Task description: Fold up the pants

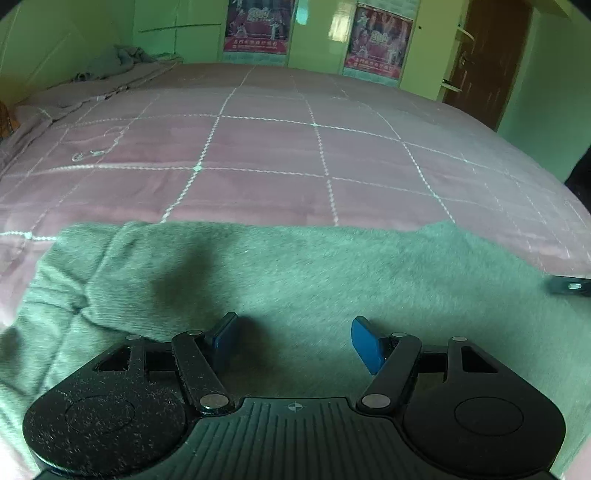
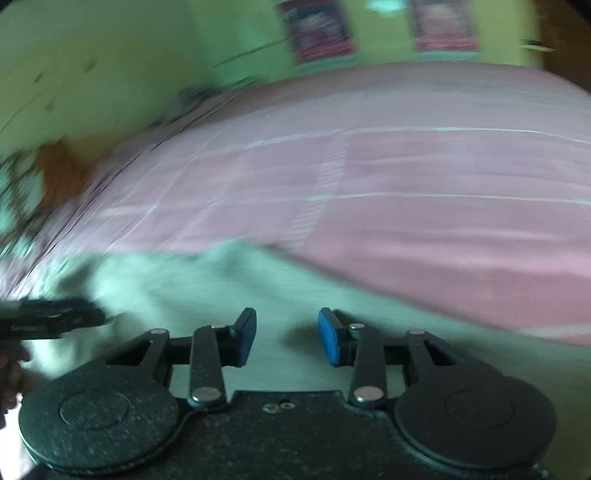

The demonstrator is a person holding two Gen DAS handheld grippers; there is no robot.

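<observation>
Grey-green fleece pants (image 1: 295, 280) lie flat across the near part of a pink quilted bed (image 1: 266, 147). My left gripper (image 1: 295, 343) is open and empty, hovering just above the pants' near edge. In the blurred right wrist view my right gripper (image 2: 287, 338) is also open and empty above the pants (image 2: 207, 288), with the pink bed (image 2: 424, 206) beyond. The right gripper's tip shows at the right edge of the left view (image 1: 569, 286). The left gripper shows at the left edge of the right view (image 2: 51, 321).
A crumpled grey blanket (image 1: 122, 61) lies at the bed's far left corner. Green walls carry two posters (image 1: 258, 26). A brown door (image 1: 487, 62) stands at the far right. The right wrist view is motion-blurred.
</observation>
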